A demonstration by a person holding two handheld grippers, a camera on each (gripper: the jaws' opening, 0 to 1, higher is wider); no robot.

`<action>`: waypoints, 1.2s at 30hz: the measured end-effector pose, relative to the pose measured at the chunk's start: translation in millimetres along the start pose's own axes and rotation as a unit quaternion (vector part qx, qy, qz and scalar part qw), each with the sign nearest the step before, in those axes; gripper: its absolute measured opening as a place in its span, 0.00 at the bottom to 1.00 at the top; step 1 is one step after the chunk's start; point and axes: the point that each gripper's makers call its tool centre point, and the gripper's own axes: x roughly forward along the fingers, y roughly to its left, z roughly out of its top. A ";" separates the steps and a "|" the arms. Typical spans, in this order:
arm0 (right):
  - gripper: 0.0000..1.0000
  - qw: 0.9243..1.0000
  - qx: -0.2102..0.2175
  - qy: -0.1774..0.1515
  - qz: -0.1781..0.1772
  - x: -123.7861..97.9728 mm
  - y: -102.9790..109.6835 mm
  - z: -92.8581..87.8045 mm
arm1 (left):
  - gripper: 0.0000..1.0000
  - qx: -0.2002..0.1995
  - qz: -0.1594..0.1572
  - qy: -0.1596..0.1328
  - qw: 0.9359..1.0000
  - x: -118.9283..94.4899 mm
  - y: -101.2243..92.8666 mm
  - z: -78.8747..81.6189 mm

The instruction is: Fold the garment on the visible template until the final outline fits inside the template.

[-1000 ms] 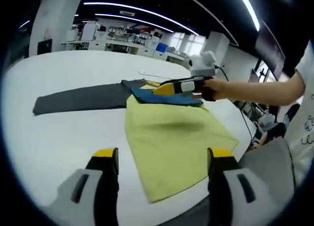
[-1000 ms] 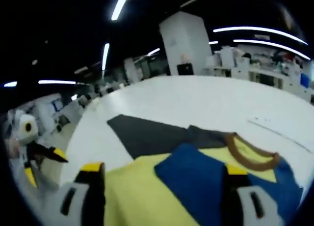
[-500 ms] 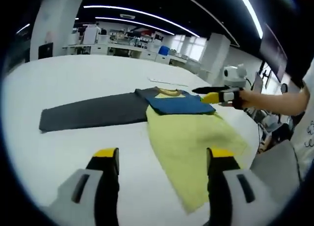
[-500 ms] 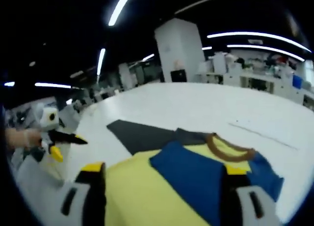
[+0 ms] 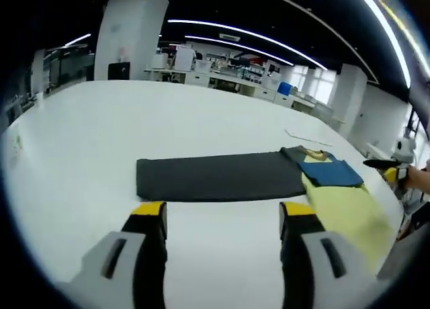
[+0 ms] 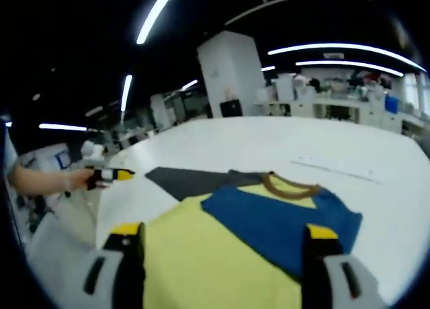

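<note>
shirt [image 6: 228, 248] lies flat on surface [image 5: 201, 114], collar end overlapping dark template [image 5: 218, 177] — laid out for folding, most of it off the template | left tongs [image 5: 225, 218] spread, empty, above bare surface | right tongs [image 6: 225, 238] spread, empty — over shirt, contact unclear

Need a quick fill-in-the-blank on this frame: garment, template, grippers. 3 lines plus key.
1. The shirt has a yellow body and a ____ upper band.
2. The dark grey template lies on a ____ table.
3. The left gripper holds nothing; its jaws stand ____.

Missing words: blue; white; open
</note>
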 end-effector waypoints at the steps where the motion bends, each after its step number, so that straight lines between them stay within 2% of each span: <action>1: 0.98 1.000 0.004 -0.003 -0.001 -3.7 0.5 0.7 | 0.64 0.007 0.009 0.006 1.000 0.0 2.5 -2.9; 2: 0.97 0.999 0.031 -0.016 -0.003 -10.3 2.0 4.2 | 0.63 -0.003 0.027 0.012 1.000 3.4 13.4 -5.3; 3: 0.97 0.998 0.050 -0.026 -0.001 -16.2 3.5 7.6 | 0.61 -0.001 0.034 0.015 0.999 15.2 37.0 -4.9; 6: 0.98 0.997 0.064 -0.041 -0.003 -32.6 2.7 13.5 | 0.60 -0.014 0.050 0.020 0.998 17.3 38.5 -5.7; 8: 0.98 0.997 0.058 -0.041 -0.010 -40.8 2.2 14.0 | 0.57 -0.006 0.059 0.022 0.998 30.3 60.5 -2.4; 10: 0.98 0.998 0.055 -0.036 -0.018 -50.1 -1.7 11.2 | 0.53 -0.008 0.065 0.025 0.998 34.6 66.5 -2.5; 11: 0.98 0.997 0.060 -0.039 -0.020 -53.7 -3.2 11.1 | 0.50 -0.008 0.072 0.028 0.997 36.3 71.7 -3.3; 12: 0.98 0.995 0.084 -0.050 -0.022 -59.6 -4.3 12.8 | 0.48 -0.019 0.096 0.037 0.995 36.9 82.0 -6.4; 14: 0.98 0.990 0.119 -0.074 -0.035 -68.6 -9.6 18.3 | 0.45 -0.018 0.101 0.034 0.994 38.3 80.4 -7.4; 16: 0.97 0.994 0.081 -0.063 -0.047 -75.7 -9.5 15.1 | 0.41 -0.019 0.109 0.040 0.993 47.3 85.6 -8.1; 20: 0.97 0.995 0.074 -0.055 -0.047 -84.1 -3.6 10.7 | 0.32 -0.028 0.125 0.041 0.991 46.2 89.3 -9.1; 22: 0.96 0.995 0.069 -0.053 -0.058 -88.9 -7.7 6.5 | 0.27 -0.032 0.128 0.039 0.990 44.5 87.9 -9.0; 26: 0.97 0.992 0.090 -0.057 -0.070 -97.0 -18.2 -0.2 | 0.16 -0.015 0.146 0.053 0.988 42.4 92.6 -16.3; 32: 0.96 0.989 0.111 -0.050 -0.089 -106.4 -25.7 -11.6 | 0.08 -0.020 0.152 0.048 0.987 47.0 95.7 -10.8; 34: 0.95 0.986 0.127 -0.059 -0.090 -109.5 -28.4 -11.3 | 0.00 -0.014 0.159 0.046 0.986 45.8 94.0 -9.0; 36: 0.96 0.979 0.163 -0.087 -0.086 -111.3 -29.2 -3.6 | 0.00 -0.013 0.152 0.039 0.988 45.1 90.6 -3.8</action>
